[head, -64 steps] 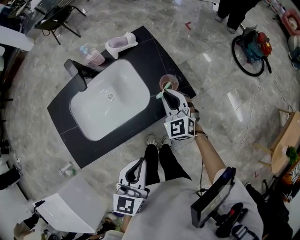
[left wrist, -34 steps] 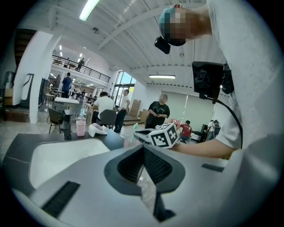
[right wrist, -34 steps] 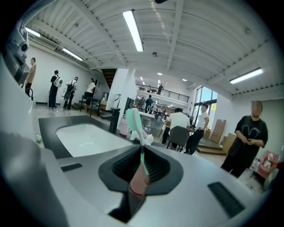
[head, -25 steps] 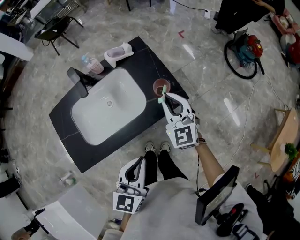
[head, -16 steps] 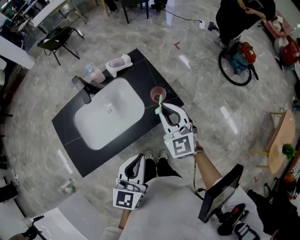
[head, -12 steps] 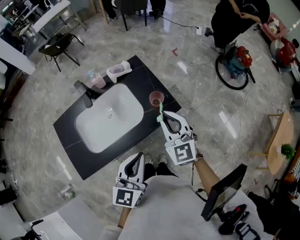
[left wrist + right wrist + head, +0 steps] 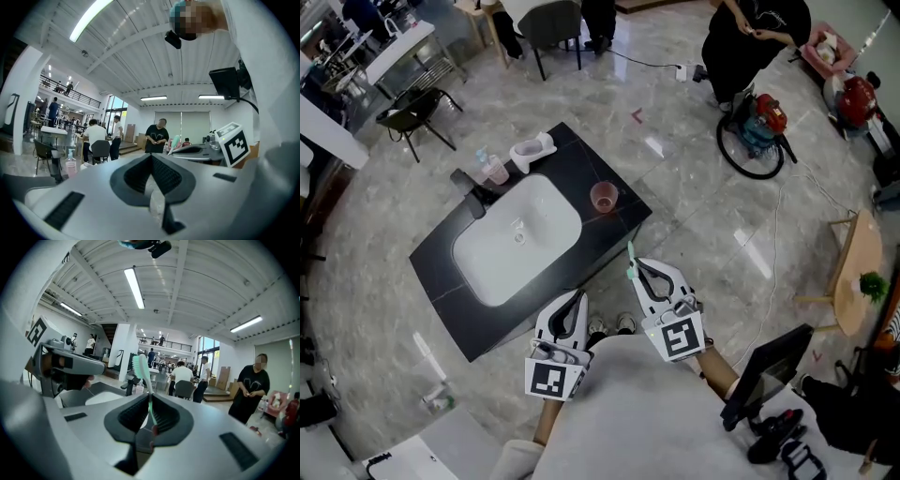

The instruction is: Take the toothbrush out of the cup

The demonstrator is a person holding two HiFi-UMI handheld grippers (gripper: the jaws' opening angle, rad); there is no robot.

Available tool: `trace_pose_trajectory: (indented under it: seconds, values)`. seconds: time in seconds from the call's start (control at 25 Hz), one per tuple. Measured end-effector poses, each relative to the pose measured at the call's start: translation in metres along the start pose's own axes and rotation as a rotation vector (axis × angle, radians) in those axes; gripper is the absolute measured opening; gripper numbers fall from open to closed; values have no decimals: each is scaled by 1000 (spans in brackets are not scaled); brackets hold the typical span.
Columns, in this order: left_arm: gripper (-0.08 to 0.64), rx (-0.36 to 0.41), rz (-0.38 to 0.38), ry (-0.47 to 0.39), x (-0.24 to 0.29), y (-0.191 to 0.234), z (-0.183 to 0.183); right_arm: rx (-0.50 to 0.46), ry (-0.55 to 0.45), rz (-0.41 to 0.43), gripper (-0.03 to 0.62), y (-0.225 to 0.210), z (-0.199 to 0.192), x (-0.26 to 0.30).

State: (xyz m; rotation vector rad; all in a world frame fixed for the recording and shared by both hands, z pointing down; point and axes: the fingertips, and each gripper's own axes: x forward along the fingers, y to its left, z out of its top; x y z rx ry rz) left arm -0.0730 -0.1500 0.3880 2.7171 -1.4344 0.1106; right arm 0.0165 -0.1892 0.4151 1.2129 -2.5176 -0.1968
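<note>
Head view: my right gripper (image 7: 639,274) is clamped on the green-and-white toothbrush (image 7: 631,261). The brush's head points toward 12 o'clock, just off the near edge of the black counter (image 7: 441,262). The pink cup (image 7: 603,197) stands on that counter at 11 o'clock from the brush, well apart from it, beside the white basin (image 7: 516,239). My left gripper (image 7: 577,302) hangs at 9 o'clock of the right one, close to my body.

Left gripper view: my fingers (image 7: 138,173) are pressed together with nothing between them.

Right gripper view: my fingers (image 7: 166,416) pinch the toothbrush's handle, and its bristled head (image 7: 140,369) rises at 12 o'clock above them.
</note>
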Motion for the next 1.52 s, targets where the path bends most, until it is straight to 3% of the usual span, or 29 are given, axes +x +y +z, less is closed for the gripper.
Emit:
trace_pose_trajectory:
  seconds: [0.28,0.4,0.56,0.68,0.84,0.96,1.12,1.4,1.52]
  values:
    - [3,-31,-31,3,-5,-13,2,20,22,-2,29,19,2,-18]
    - [3,7,-56,7,-8,-17,1,23,26,-6,29,25,2,-22]
    - [3,-30,-56,-3,-9,-19,4,22,34,-6,28,31,2,-25]
    - [3,3,-67,8,-11,-18,1,25,38,-6,28,35,1,-25]
    - [3,-23,-67,-15,-12,-20,2,23,39,-5,28,38,1,-25]
    - [3,-1,-68,-3,-12,-19,1,21,46,-5,27,39,-1,-25]
    - [3,-101,-52,-26,-10,-19,6,23,49,-9,27,41,-1,-24]
    - [3,-96,-63,-25,-10,-22,6,27,51,-16,26,42,-1,-27]
    - [3,-55,-72,-13,-11,-23,5,30,49,-19,26,42,-1,-29]
